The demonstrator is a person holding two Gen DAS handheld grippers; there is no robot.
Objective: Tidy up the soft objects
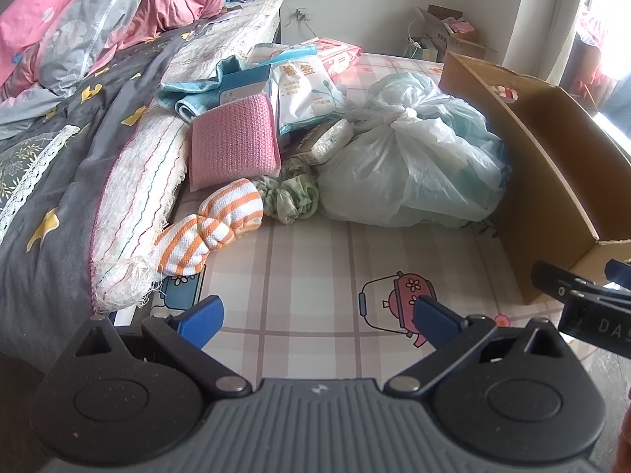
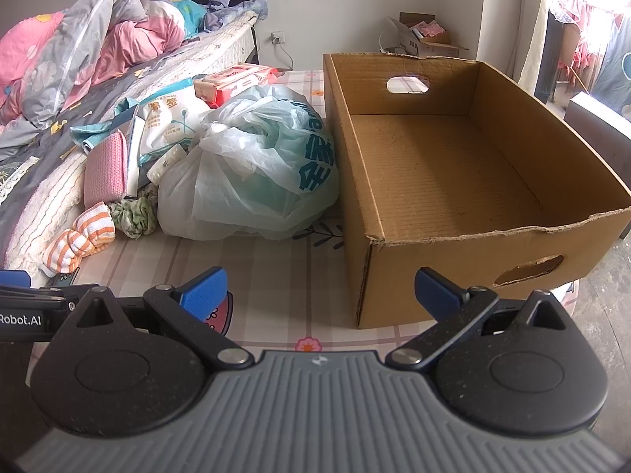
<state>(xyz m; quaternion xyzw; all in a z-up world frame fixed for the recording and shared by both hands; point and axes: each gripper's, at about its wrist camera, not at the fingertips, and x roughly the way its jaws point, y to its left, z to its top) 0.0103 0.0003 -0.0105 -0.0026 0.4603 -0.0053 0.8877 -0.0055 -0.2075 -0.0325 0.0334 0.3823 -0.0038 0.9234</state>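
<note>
An orange-and-white striped cloth [image 1: 211, 226] [image 2: 81, 240] lies knotted on the checked mat, with a green scrunchie [image 1: 292, 191] [image 2: 134, 215] and a pink knitted pad [image 1: 234, 142] [image 2: 105, 171] just behind it. To their right sits a tied plastic bag [image 1: 410, 153] [image 2: 252, 165]. Right of the bag stands a brown cardboard box [image 2: 445, 165] [image 1: 552, 181], with nothing inside. My left gripper [image 1: 317, 319] hovers open over the mat in front of the pile. The right gripper [image 2: 321, 289] is also open, near the box's front left corner. Neither holds anything.
A bed with a grey cover [image 1: 59, 181] and pink bedding [image 2: 118, 39] borders the mat on the left. Packets [image 1: 303, 90] [image 2: 169, 118] and a teal cloth [image 1: 189, 94] are piled behind the pad. Another cardboard box [image 2: 424, 37] stands by the far wall.
</note>
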